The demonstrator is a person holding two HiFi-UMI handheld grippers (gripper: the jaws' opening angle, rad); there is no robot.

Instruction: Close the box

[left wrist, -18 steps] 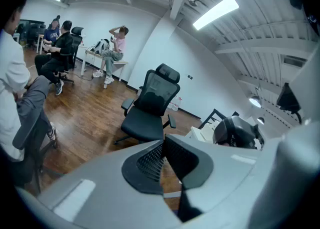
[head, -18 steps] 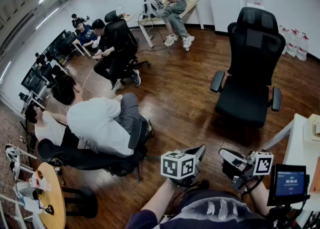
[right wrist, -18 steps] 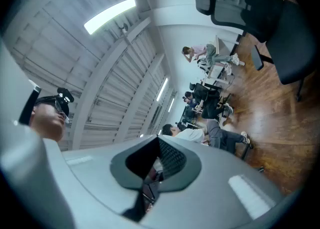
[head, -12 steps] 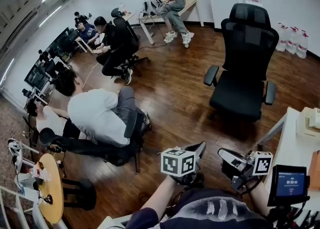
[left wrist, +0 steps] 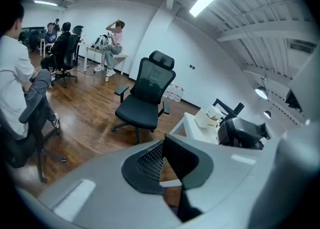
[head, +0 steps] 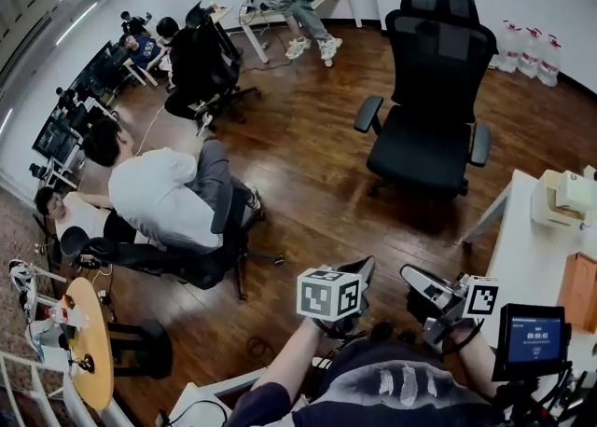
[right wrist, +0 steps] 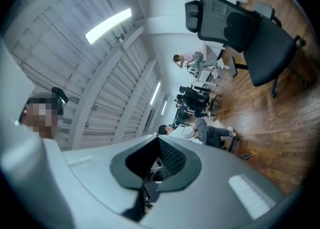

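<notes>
A white box [head: 562,198] sits at the far end of a white table [head: 522,271] on the right; its lid looks raised, and it shows again as the white box [left wrist: 207,119] in the left gripper view. A brown cardboard piece [head: 581,291] lies nearer on the same table. Both grippers hang low by my body, well short of the table. My left gripper [head: 362,271] points up and away, jaws together around nothing [left wrist: 162,145]. My right gripper [head: 417,280] is beside it, also shut and empty [right wrist: 159,142].
A black office chair [head: 424,131] stands on the wooden floor ahead, just left of the table. A person in a white shirt [head: 163,197] sits at left, with others at desks further back. A small screen device [head: 534,337] sits at the lower right.
My view has swung to the right: the chair and the seated people slid left and up, and more of the white table with the box came in. Both grippers stay low and shut.
</notes>
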